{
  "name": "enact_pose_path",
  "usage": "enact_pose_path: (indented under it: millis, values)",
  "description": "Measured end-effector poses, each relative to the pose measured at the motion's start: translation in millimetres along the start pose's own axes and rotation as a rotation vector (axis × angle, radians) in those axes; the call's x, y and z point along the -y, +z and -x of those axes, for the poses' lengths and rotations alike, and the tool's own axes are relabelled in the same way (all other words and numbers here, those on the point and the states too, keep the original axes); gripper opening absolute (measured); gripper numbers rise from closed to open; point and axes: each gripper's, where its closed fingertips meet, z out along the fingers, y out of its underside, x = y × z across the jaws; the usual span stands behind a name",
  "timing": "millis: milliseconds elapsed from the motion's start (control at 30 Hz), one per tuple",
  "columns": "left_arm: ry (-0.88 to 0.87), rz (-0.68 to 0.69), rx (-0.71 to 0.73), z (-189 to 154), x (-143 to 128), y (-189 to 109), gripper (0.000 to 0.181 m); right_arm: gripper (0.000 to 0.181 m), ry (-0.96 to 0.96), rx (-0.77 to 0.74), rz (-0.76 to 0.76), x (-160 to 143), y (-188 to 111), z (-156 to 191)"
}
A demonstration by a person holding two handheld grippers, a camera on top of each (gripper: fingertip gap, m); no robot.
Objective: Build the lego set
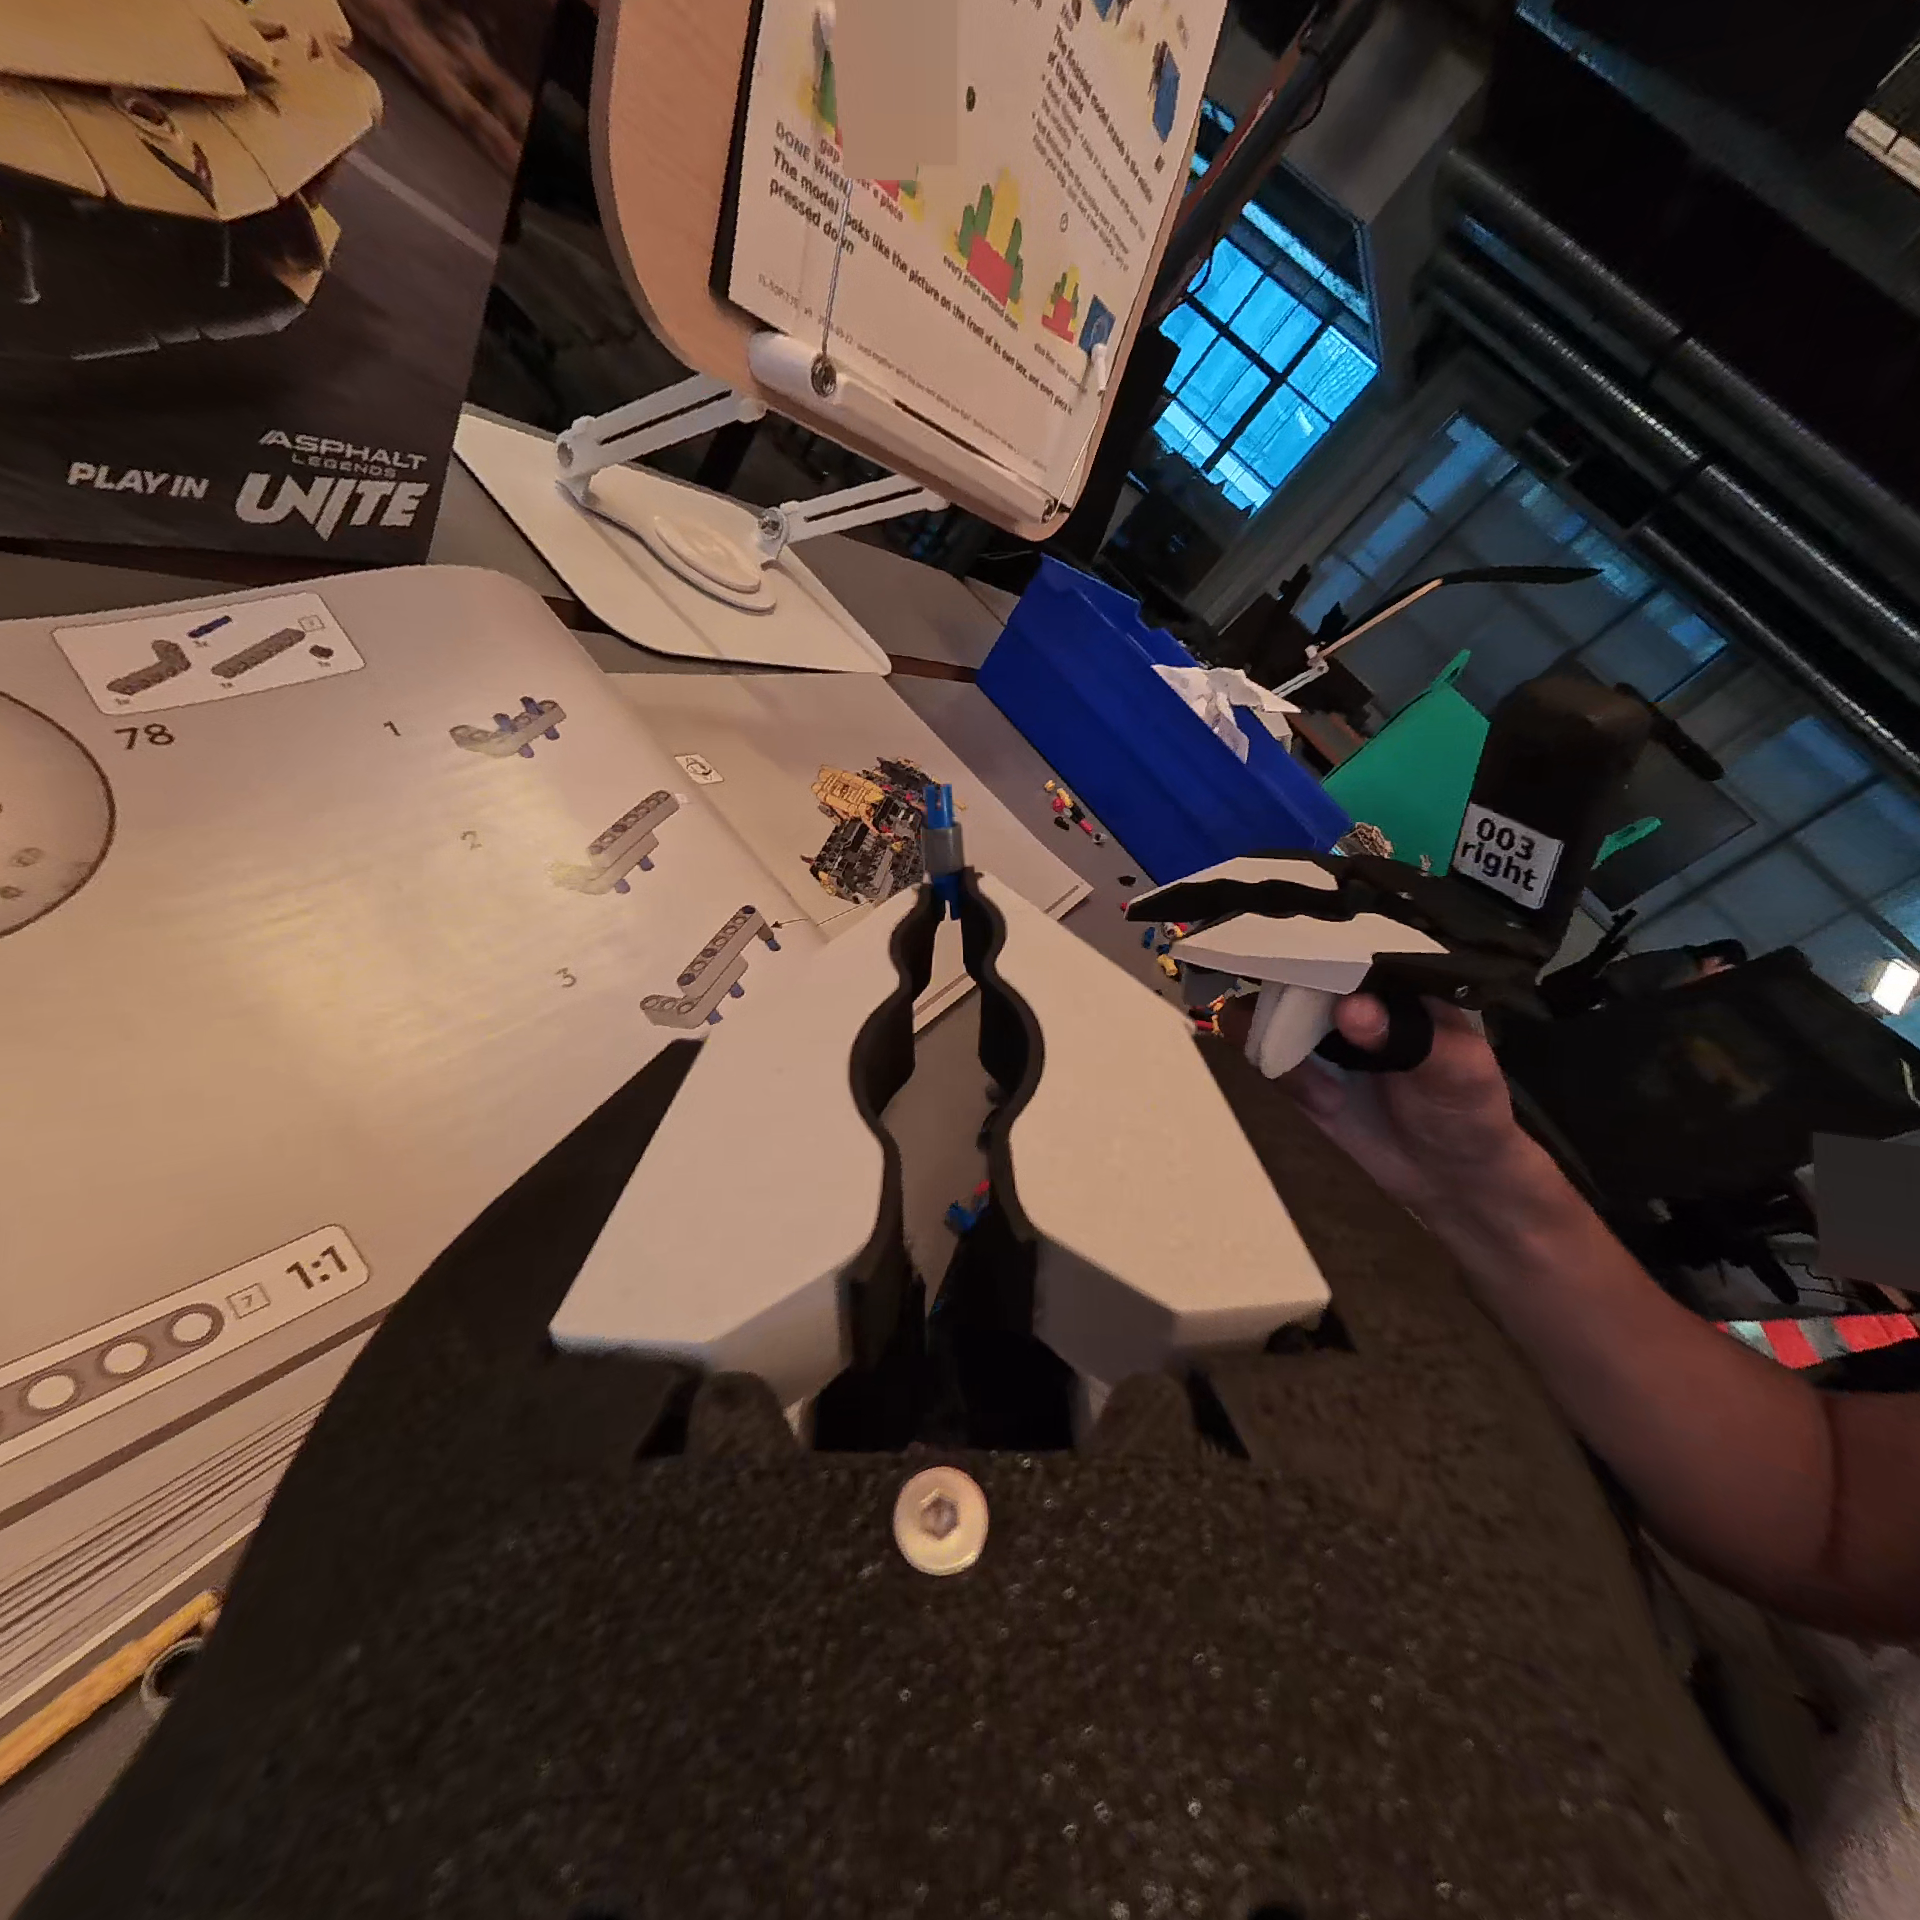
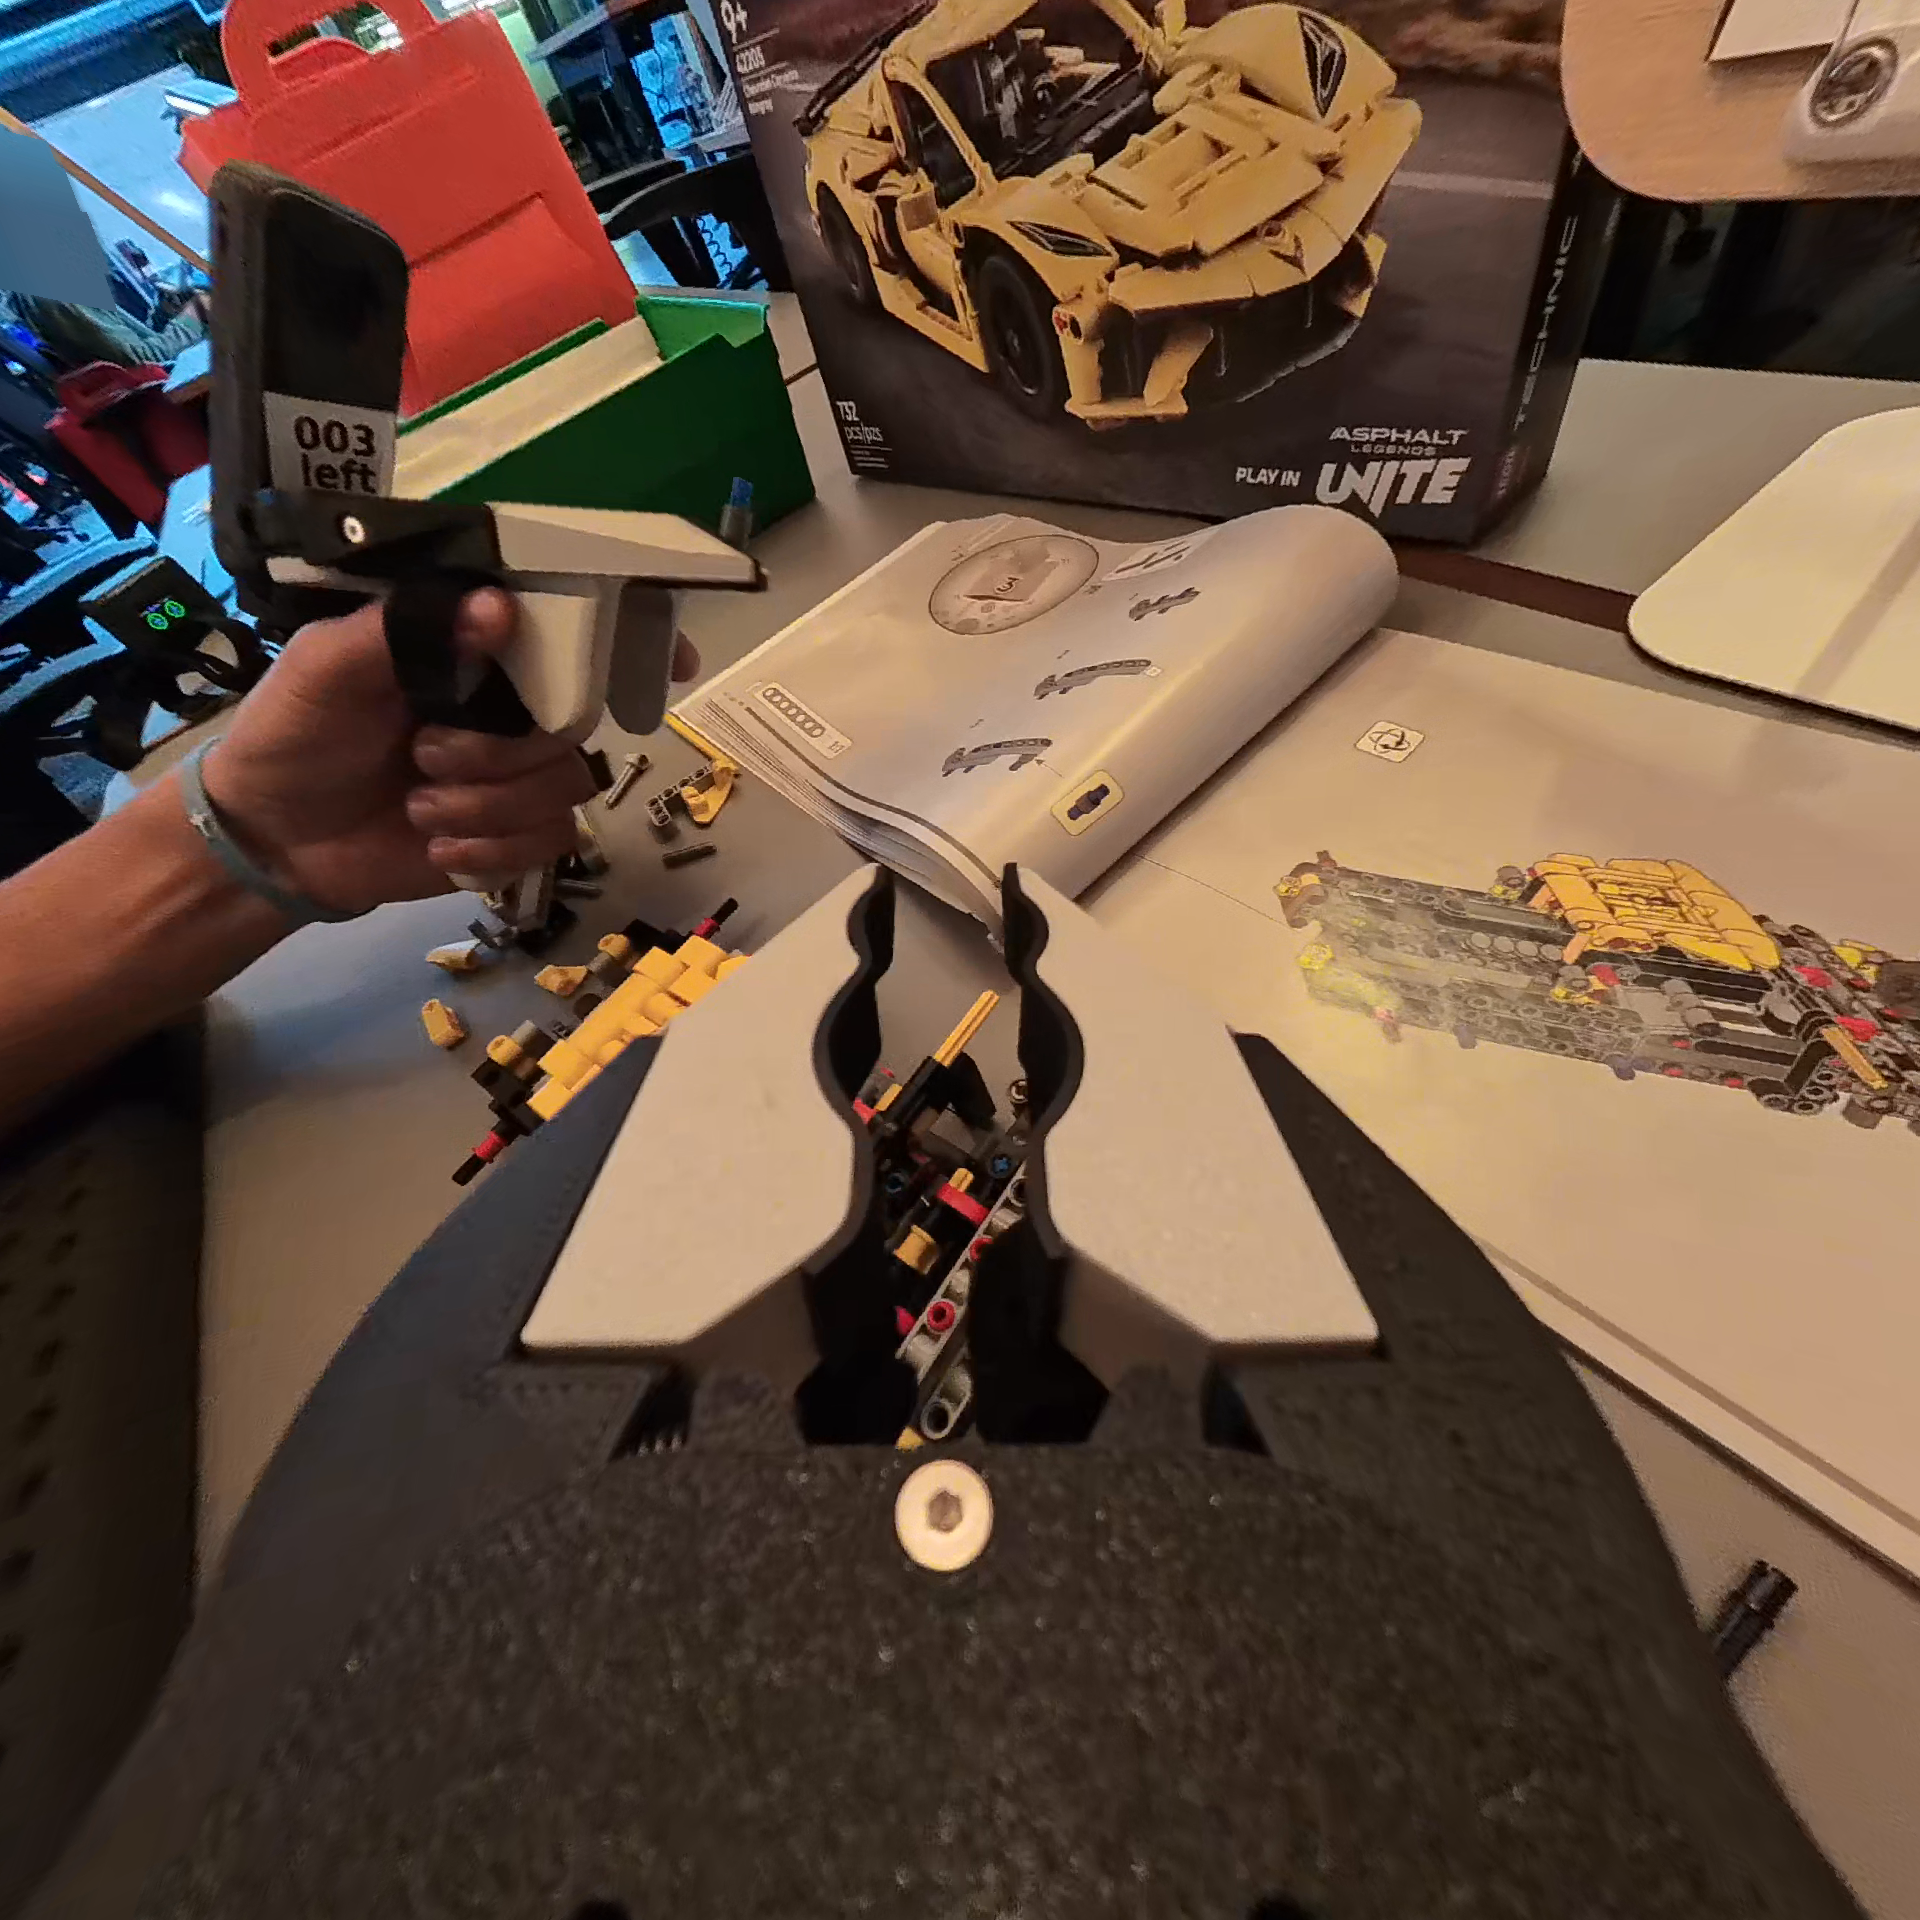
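Fingertips of the left hand-held gripper (image 1: 948, 896) pinch a blue-and-grey pin (image 1: 943, 836) above the open instruction booklet (image 1: 312, 883). Right hand-held gripper (image 2: 948, 899) stands slightly apart, empty, over loose yellow-black pieces (image 2: 623, 1003) on the surface (image 2: 332, 1174).

So it's a grey table (image 2: 312, 1039). Sitting on it: the open manual (image 2: 1039, 675), the set's box (image 2: 1195, 312) standing behind that, a white stand base (image 2: 1787, 613) off right, a green bin (image 2: 623, 416) and a blue bin (image 1: 1122, 717). Loose pieces (image 2: 582, 997) are scattered near the manual's left edge, with one black pin (image 2: 1754, 1616) by itself.
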Motion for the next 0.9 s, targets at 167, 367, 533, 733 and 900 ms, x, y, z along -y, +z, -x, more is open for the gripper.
enact_pose_path:
  millis: [167, 367, 533, 733, 900]
  values:
    - [0.050, -0.002, -0.010, -9.1, 2.7, 0.0, 0.004, 0.019, -0.064, 0.002, -0.013, 3.9, 1.5, 6.5]
    - [0.306, 0.025, 0.042, -25.4, -2.0, 4.4, 0.003, 0.019, -0.169, 0.209, -0.029, 12.3, -5.2, 52.1]
    - [0.427, 0.015, -0.085, -68.4, -3.6, 1.4, 0.004, 0.022, -0.298, 0.407, 0.141, -18.4, -15.8, 107.6]
    - [0.479, 0.061, -0.407, -141.4, -32.2, -6.1, 0.003, 0.024, -0.132, 0.466, -0.111, 15.0, -28.1, 126.7]
    - [0.367, 0.043, -0.535, -163.0, -37.3, -7.5, 0.004, 0.022, -0.061, 0.518, -0.237, 35.1, -38.8, 124.8]
